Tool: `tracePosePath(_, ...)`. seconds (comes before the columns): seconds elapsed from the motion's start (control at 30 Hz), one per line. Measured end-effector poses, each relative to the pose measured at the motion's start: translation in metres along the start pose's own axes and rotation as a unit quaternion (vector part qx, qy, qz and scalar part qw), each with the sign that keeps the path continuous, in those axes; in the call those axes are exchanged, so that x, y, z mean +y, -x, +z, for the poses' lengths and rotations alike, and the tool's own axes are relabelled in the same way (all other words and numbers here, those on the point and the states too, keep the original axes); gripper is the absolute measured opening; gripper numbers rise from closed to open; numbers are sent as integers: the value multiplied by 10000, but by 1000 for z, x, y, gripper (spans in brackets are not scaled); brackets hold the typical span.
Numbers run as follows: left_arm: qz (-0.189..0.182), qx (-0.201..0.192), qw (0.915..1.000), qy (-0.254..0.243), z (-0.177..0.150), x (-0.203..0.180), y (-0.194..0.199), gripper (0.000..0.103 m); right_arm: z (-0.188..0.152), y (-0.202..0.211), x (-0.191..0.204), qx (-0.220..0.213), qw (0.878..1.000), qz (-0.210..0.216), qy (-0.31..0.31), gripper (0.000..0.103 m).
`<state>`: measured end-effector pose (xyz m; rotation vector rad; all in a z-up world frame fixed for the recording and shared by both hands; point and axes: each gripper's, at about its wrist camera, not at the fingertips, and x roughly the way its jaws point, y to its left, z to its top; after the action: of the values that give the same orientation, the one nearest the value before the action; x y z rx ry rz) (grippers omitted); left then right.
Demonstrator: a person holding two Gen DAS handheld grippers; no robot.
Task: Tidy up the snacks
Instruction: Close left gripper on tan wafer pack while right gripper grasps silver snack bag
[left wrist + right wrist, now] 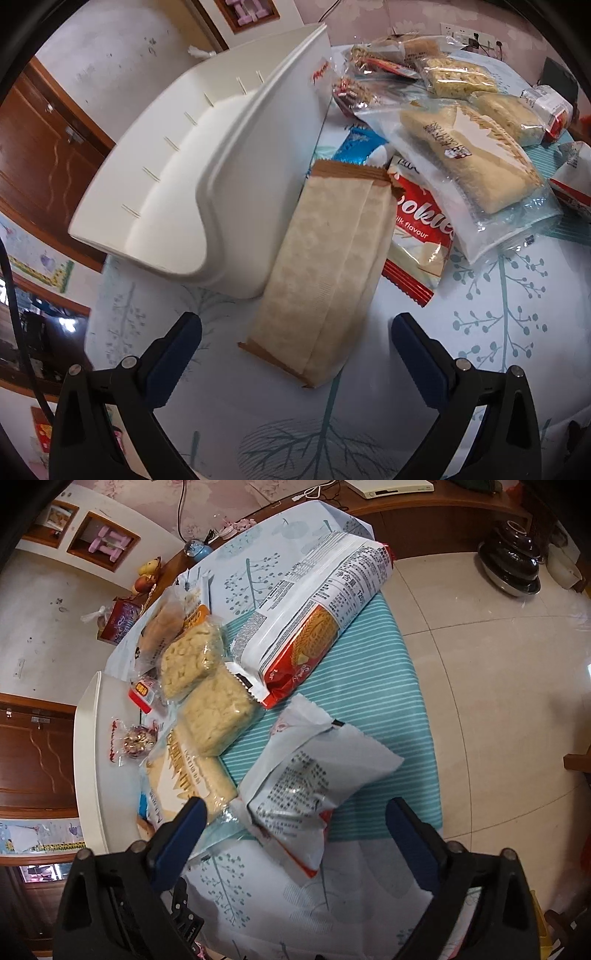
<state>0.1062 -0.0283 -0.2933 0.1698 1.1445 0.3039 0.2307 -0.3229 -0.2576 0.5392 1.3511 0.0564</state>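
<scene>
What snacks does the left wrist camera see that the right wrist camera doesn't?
Only the left wrist view shows the tan wrapped snack between the open left gripper fingers, plus the red cookies pack.

Only the right wrist view shows the big biscuit bag and the white pouch ahead of the open right gripper.

Both show the white bin and the long pastry pack.

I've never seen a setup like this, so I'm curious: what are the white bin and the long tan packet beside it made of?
White bin: probably moulded plastic, going by its smooth, faintly glossy walls, rounded corners and slot ridges inside. Tan packet: looks like matte, paper-like wrapper with crimped brown ends and a back seam; it could be paper-look film.
</scene>
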Motion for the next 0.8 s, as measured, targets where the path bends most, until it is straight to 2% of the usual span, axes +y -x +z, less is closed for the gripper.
tracePosePath(0.33,-473,-19,9988,94,12,7,-14,102,6,-16,-3,189,9998,-94,-60,85)
tracePosePath(0.5,-769,49,9964,341,12,17,-20,101,10,-22,-1,201,9997,-129,7,84)
tracePosePath(0.8,-1204,241,9886,869,7,26,-24,86,14,-25,3,153,9996,-173,164,82)
